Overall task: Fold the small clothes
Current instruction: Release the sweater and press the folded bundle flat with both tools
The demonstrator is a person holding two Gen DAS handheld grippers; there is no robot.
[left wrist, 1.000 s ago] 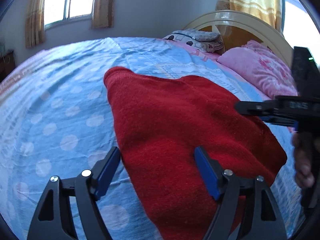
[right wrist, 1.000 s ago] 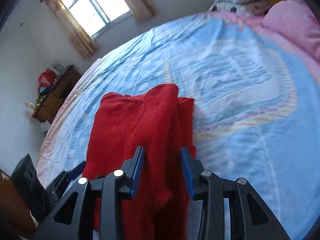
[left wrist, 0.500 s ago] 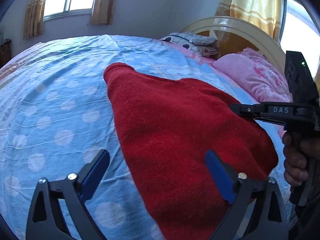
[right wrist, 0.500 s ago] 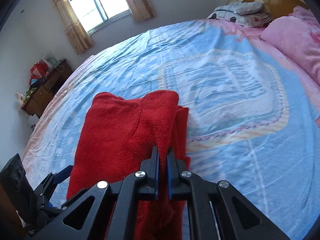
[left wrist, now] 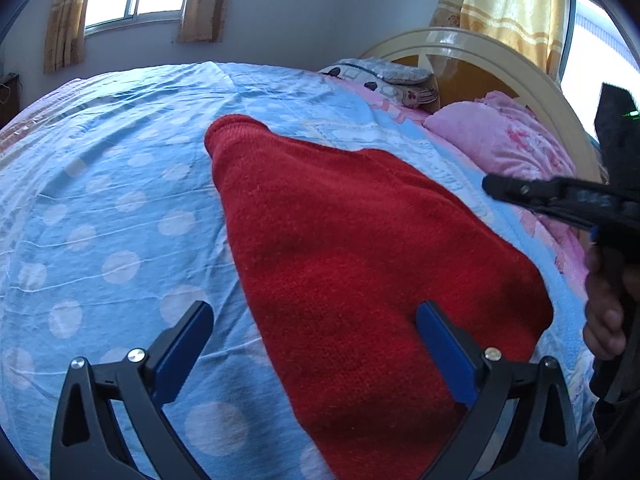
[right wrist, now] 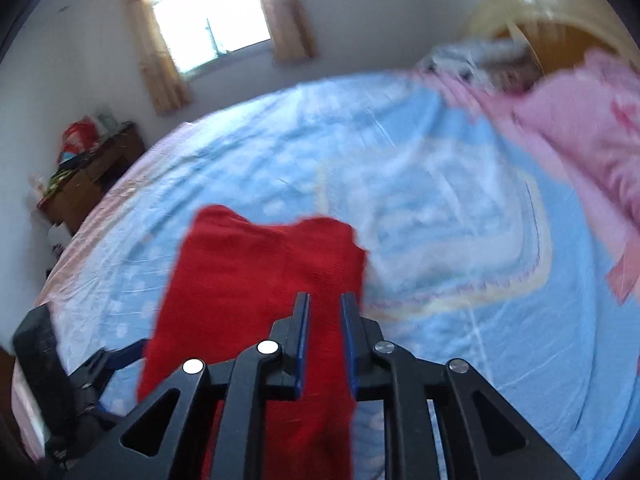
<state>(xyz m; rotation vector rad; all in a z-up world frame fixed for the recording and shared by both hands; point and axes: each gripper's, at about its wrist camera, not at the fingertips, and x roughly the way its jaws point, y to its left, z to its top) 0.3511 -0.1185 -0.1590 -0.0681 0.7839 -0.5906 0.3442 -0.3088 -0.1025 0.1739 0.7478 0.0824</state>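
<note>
A bedroom: on the bed (left wrist: 120, 208) with a blue dotted sheet lies a red sweater (left wrist: 360, 264), folded. The left gripper (left wrist: 312, 348) has just spread its jaws wide, empty. The right gripper (right wrist: 323, 340), jaws just parting, holds nothing. The next fold likely needs a fresh hold on an edge.

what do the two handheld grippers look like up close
Both the left gripper and the right gripper are black plastic frames with triangular cut-outs and round silver pivot screws. Each finger carries a flat blue pad. The right one shows a small green light on its black body.
</note>
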